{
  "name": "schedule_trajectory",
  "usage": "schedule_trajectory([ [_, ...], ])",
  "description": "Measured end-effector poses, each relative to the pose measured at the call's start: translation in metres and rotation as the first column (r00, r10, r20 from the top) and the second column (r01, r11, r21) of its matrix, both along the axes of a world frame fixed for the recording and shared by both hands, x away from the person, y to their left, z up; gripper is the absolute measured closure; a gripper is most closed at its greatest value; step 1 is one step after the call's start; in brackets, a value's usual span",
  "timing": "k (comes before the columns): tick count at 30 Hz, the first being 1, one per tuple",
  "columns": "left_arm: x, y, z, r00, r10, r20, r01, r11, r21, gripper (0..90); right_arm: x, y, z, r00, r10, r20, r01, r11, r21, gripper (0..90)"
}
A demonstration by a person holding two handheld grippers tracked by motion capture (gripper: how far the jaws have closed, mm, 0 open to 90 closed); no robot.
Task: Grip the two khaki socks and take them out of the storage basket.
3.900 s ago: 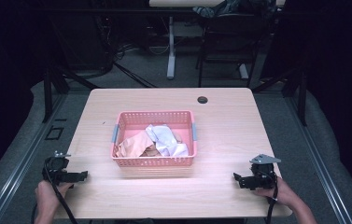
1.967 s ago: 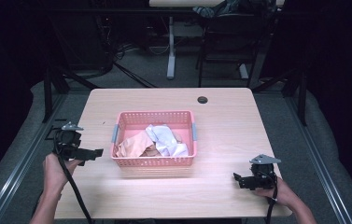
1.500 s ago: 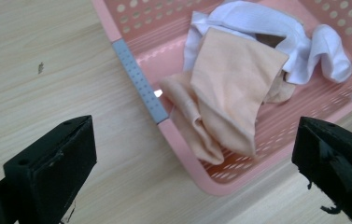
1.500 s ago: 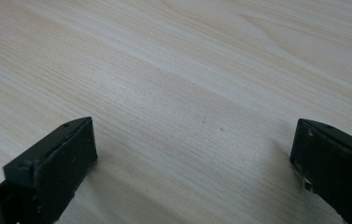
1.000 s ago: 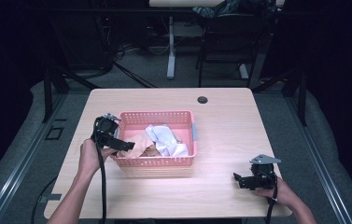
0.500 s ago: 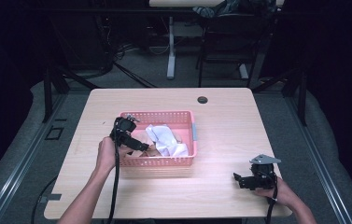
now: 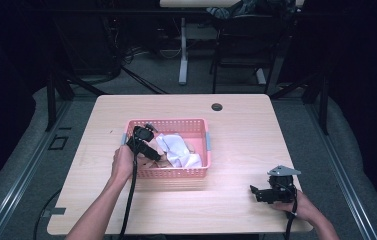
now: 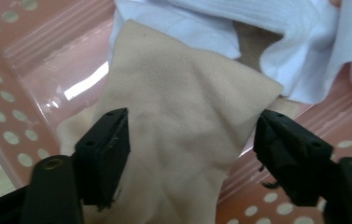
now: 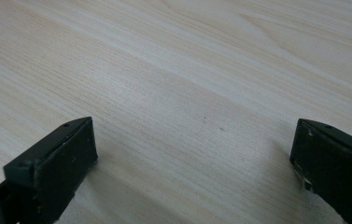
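The pink basket walls fence in the beige cloth and white cloth, leaving entry from above, while bare tabletop lies open around it, save a dark grommet near the far edge

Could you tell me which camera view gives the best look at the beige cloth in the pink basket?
The left gripper view: the beige cloth lies close up between the left gripper's open jaws, which have just been closing. The high view shows a small strip of it beside the white cloth. The right gripper view faces bare table.
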State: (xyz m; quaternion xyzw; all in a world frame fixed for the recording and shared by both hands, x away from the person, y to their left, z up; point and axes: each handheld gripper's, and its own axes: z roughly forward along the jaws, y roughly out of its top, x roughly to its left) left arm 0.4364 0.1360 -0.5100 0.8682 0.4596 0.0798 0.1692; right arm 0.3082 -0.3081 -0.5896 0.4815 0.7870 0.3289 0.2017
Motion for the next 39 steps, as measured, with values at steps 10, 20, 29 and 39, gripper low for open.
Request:
schedule_trajectory([
  [10, 0.001, 0.007, 0.002, 0.9987, 0.019, 0.048, -0.018, 0.9993, -0.033, 63.5, 0.000, 0.000, 0.000, 1.0000, 0.000, -0.001, 0.000, 1.000, -0.001, 0.0],
  [20, -0.002, 0.019, 0.011, 0.9957, 0.019, 0.090, -0.015, 0.9988, -0.047, 85.8, 0.000, 0.000, 0.000, 1.0000, 0.000, -0.001, 0.000, 1.000, 0.000, 0.0],
  [29, -0.010, 0.035, 0.036, 0.9844, 0.030, 0.173, -0.020, 0.9979, -0.062, 87.0, 0.000, 0.000, 0.000, 1.0000, 0.001, -0.001, -0.001, 1.000, 0.000, 0.0],
  [39, -0.016, 0.040, 0.067, 0.9767, 0.009, 0.214, 0.004, 0.9982, -0.059, 87.0, 0.000, 0.000, 0.000, 1.0000, 0.000, -0.003, 0.000, 1.000, 0.000, 0.0],
])
